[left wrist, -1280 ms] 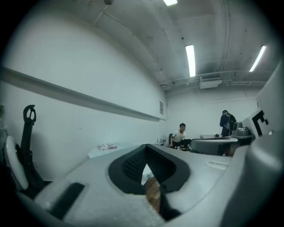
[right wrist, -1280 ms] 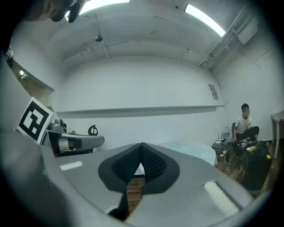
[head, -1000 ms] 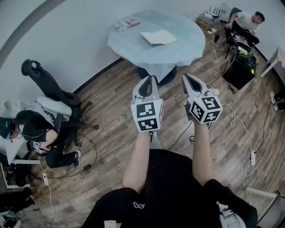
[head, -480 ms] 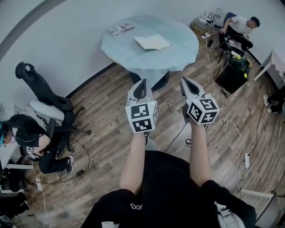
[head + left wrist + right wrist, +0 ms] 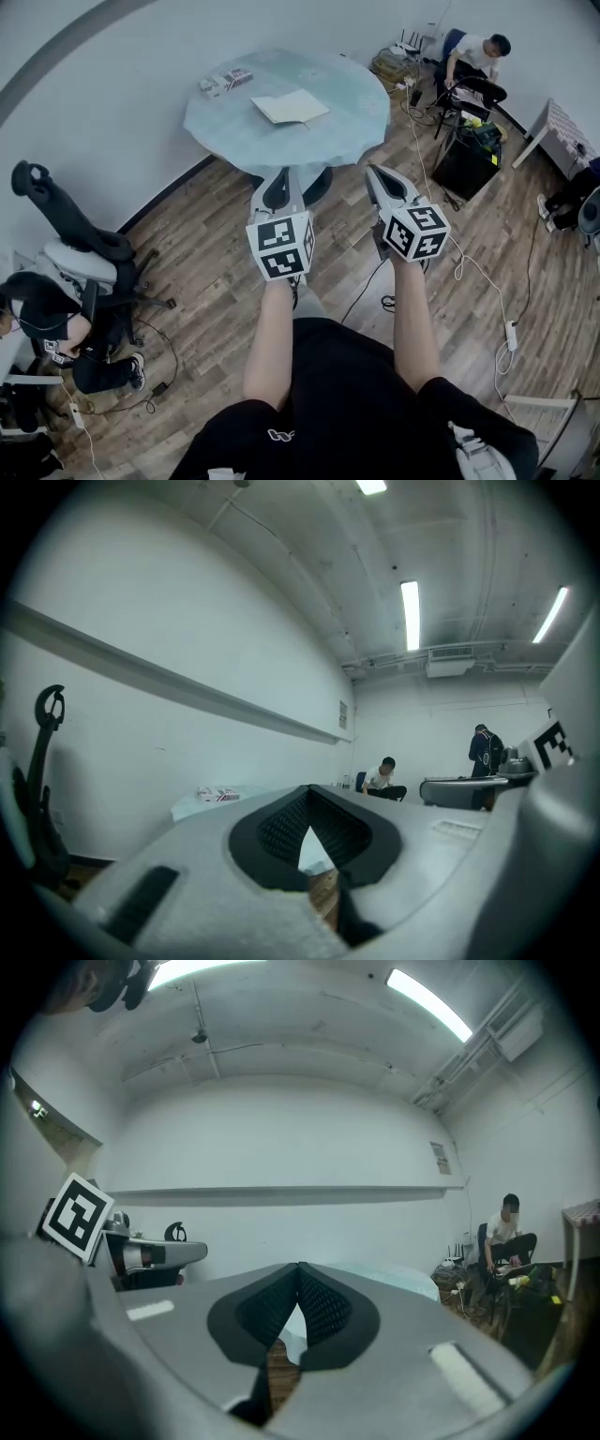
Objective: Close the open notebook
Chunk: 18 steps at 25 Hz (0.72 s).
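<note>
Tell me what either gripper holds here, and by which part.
Nothing is held. The left gripper and right gripper are both shut and empty; the open notebook lies untouched on the table.

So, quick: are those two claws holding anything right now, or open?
Left gripper: closed, holding nothing.
Right gripper: closed, holding nothing.

The round table (image 5: pixel 349 112) wears a pale blue-green cover, smooth with a soft sheen, hanging at the rim like thin cloth or plastic sheet. On the table, the open white notebook (image 5: pixel 291 107) shows matt paper pages. Under the table, the brown plank floor (image 5: pixel 206 234) looks like grained wood with low gloss. On the near side of the table, the left gripper (image 5: pixel 284 176) and right gripper (image 5: pixel 375 174) have smooth matt grey plastic shells. Their black pads (image 5: pixel 279 832) are finely ribbed and rubbery. Behind the table, the white wall (image 5: pixel 112 84) is flat and matt.
</note>
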Available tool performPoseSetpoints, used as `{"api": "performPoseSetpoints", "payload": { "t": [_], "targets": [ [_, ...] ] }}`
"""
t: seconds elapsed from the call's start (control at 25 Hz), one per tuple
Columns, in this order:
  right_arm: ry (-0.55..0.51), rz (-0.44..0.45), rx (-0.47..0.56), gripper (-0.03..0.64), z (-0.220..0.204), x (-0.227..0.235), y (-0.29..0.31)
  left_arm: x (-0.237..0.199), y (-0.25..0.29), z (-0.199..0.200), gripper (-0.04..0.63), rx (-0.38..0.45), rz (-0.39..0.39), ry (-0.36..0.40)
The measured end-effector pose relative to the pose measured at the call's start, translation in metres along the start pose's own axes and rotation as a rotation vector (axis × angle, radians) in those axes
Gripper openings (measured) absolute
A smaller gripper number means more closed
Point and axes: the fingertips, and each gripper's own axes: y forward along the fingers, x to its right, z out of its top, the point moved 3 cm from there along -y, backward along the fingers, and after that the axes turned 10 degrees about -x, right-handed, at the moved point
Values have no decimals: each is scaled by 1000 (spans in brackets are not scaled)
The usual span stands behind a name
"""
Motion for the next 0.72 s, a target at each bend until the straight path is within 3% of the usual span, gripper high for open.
{"api": "performPoseSetpoints", "payload": {
  "t": [0.24,0.56,0.72],
  "targets": [
    [26,-1,-24,12,-12,35,46,-20,53,-8,3,-22,20,-10],
    [66,-9,-77,12,-25,93,151,-74,161,-21,3,-77,88,-72],
    [-47,-25,-147,12,-20,113,232,-106,231,-19,3,-127,104,-77]
  ]
}}
